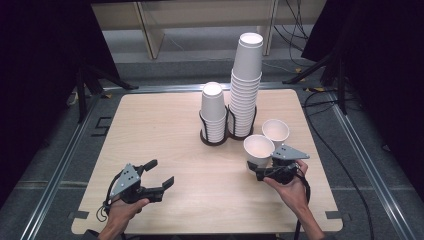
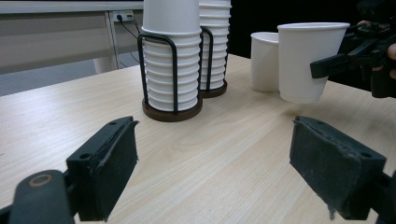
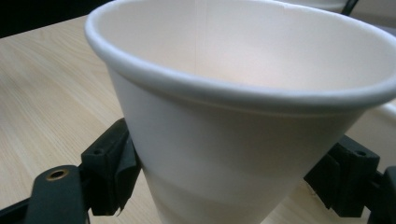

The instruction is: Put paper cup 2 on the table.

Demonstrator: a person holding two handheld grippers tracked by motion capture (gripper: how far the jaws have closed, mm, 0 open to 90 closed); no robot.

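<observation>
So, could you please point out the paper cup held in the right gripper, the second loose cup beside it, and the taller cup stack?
held paper cup (image 1: pixel 258 150), high view, inside of its open mouth.
second loose cup (image 1: pixel 275 131), high view, its open mouth.
taller cup stack (image 1: pixel 245 95), high view, ribbed middle of the stack.

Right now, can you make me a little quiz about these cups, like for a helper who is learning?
1. True or false: the right gripper holds a paper cup off the table.
2. How many cup stacks stand in black wire holders? A) one B) two C) three
3. Fill in: the left gripper has its jaws ____ and holds nothing.

Key: 1 true; 2 B, the short stack and the tall stack; 3 open.
</observation>
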